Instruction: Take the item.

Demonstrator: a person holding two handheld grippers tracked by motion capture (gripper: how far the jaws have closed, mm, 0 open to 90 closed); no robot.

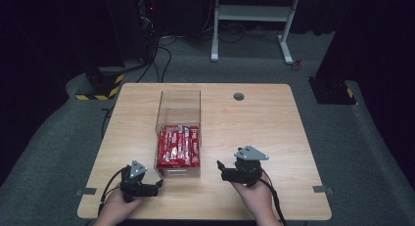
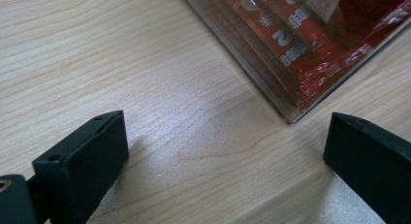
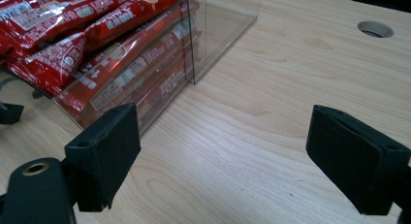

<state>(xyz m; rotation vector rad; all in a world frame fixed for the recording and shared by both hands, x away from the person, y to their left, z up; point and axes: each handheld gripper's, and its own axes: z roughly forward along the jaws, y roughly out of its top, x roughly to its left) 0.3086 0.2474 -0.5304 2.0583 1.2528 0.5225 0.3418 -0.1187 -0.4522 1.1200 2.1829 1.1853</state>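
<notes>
Holding both tools low at the near edge of the table, I have my left gripper at about seven o'clock from the clear box and my right gripper at about four o'clock from it, each just beside a near corner and neither touching. Both sets of jaws stand wide apart with nothing between them; in the left gripper view only bare wood lies between my black jaws, with the box's near corner just ahead toward one o'clock. In the right gripper view the box wall sits toward eleven o'clock, well clear of the jaws. The red snack bars lie stacked flat in the near half of the box, the far half being empty. As I judge it, the step is the approach to the box from both sides, so I should bring the two tools in level and together, square the jaws to the thin transparent walls before closing, and avoid nudging one corner first, which could skate the box across the smooth wood. The wrappers carry white panels and white lettering, some of it apparently Chinese characters, but it is too blurred and tilted for me to read a brand.
</notes>
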